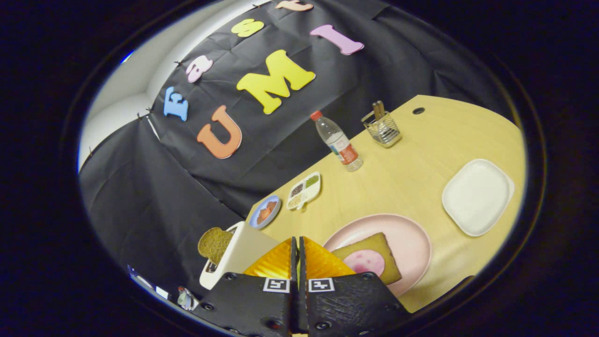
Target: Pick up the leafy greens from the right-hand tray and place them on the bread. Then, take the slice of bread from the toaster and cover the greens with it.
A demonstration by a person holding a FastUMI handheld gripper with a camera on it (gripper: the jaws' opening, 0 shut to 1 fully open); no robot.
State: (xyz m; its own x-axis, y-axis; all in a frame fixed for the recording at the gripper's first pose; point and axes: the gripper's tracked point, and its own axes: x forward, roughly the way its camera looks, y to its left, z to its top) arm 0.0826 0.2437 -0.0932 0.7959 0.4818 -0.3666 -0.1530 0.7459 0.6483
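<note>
Hovering with fingers [285,260] pressed together, empty, the gripper [297,243] needs to open and find greens; bread [374,248] bare.

Pale wooden table [412,187], loaded and tilted across the frame.
Pink plate [412,238] lower centre, white square tray [477,196] right, toaster [234,257] lower left, blue dish [265,211], divided tray [304,190], water bottle [338,141], cutlery holder [382,126] along the back.

The gripper [298,245] is held tilted, so the scene ahead of it looks slanted. Its two orange fingers [276,262] are pressed together side by side, with just a thin dark seam between them and nothing caught there.
</note>
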